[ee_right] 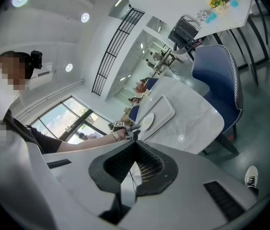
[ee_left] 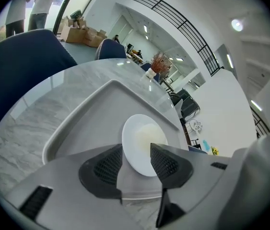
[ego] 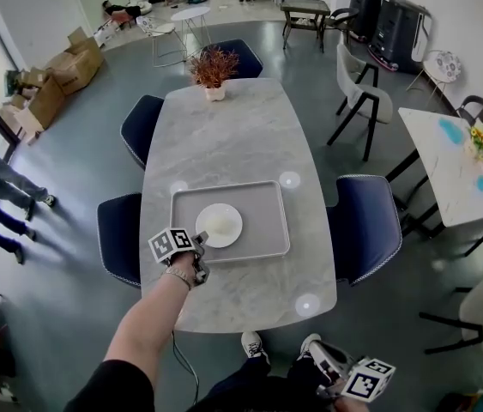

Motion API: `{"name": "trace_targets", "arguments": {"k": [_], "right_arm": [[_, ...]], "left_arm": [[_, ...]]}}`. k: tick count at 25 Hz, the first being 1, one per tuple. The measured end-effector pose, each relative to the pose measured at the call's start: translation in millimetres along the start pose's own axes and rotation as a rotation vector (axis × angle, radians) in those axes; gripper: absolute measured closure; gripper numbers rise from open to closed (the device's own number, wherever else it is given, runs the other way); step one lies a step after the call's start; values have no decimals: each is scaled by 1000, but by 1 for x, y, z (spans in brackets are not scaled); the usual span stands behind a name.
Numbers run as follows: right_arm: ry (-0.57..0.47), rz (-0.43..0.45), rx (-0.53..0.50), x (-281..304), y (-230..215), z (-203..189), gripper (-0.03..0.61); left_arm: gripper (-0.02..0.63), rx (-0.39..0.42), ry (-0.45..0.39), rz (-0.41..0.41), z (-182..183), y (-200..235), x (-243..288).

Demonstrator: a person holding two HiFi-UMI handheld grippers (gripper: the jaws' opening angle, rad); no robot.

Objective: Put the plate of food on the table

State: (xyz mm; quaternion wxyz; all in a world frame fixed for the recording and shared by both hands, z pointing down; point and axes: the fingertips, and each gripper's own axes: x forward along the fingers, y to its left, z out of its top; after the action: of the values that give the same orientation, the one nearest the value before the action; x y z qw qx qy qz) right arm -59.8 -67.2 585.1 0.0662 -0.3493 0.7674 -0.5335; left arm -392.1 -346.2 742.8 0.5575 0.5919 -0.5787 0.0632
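A white plate (ego: pixel 220 225) with a pale mound of food lies on a grey tray (ego: pixel 271 230) on the marble table (ego: pixel 241 136). My left gripper (ego: pixel 200 242) reaches over the tray's near left corner, at the plate's edge. In the left gripper view its jaws stand apart on either side of the plate's (ee_left: pixel 142 137) near rim, above the tray (ee_left: pixel 87 116), and the pads do not press on it. My right gripper (ego: pixel 334 374) hangs low below the table's near edge; its pads (ee_right: pixel 146 169) meet with nothing between them. The right gripper view shows the plate (ee_right: pixel 147 121) far off.
A potted dry plant (ego: pixel 214 69) stands at the table's far end. Blue chairs (ego: pixel 365 226) (ego: pixel 121 234) flank the table. A white side table (ego: pixel 451 161) with flowers is to the right. Cardboard boxes (ego: pixel 61 75) and people's legs (ego: pixel 1 200) are at the left.
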Motion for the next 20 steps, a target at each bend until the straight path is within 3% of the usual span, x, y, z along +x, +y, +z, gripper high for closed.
{"name": "trace_targets", "arguments": {"k": [4,5,6,8,12,15,20], "right_arm": [[16,11,-18,-2,-2,2,568],[24,15,-24,-2,-2,3,568],[33,23,-30,-1,-2,4,568],[55,45,-42,-1,0,7,568],[118,104,-94,-7,4,14,568],[173,152,-120,-18,7,16,568],[240,243,-169,-49,6,20,568]], "left_arm": [[436,20,-49,-15,2,5,-17],[450,21,-64,-25,2,7,-23],[505,15,-78,-42,2,7,-29],[604,-9,-110,-105,-3,2,-44],[606,-1,-163,-246,-19,-21,-85],[604,94,-173,-321,-51,-50,-123],[606,201,-153,-426,-141,-111,-169]]}}
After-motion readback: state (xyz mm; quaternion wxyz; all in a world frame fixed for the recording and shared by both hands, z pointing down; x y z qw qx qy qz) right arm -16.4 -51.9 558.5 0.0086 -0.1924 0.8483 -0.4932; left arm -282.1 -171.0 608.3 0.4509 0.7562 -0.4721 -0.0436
